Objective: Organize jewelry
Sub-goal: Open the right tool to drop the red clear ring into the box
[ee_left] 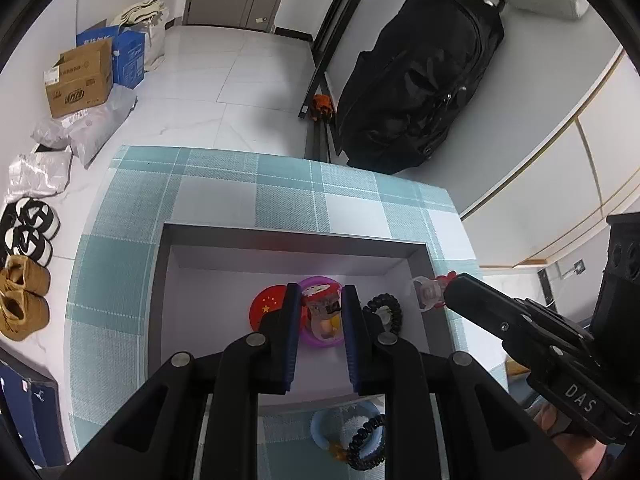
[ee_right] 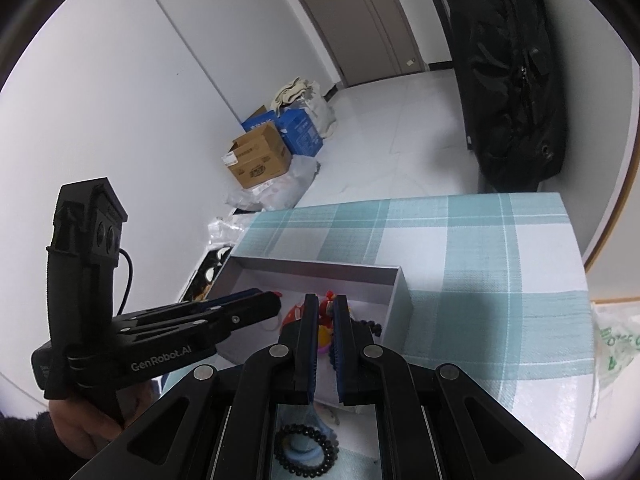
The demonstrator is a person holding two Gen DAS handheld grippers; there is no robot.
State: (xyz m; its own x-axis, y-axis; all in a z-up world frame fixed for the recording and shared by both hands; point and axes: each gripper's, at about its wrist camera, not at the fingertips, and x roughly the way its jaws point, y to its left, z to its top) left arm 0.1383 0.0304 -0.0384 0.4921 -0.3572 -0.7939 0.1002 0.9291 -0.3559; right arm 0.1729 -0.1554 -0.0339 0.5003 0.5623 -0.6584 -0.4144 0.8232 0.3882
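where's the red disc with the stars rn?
Left wrist view: the red disc lies flat inside the grey box, left of the purple ring, partly hidden behind the left gripper.

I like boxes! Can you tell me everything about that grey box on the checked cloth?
The grey box is a shallow, open tray with low straight walls, no lid in sight, and a pale, smooth floor; it looks like cardboard. It sits flat on the blue-and-white checked cloth. Inside lie a red disc with yellow stars, a purple ring around a small red trinket, and a black coiled band. Both grippers point into it.
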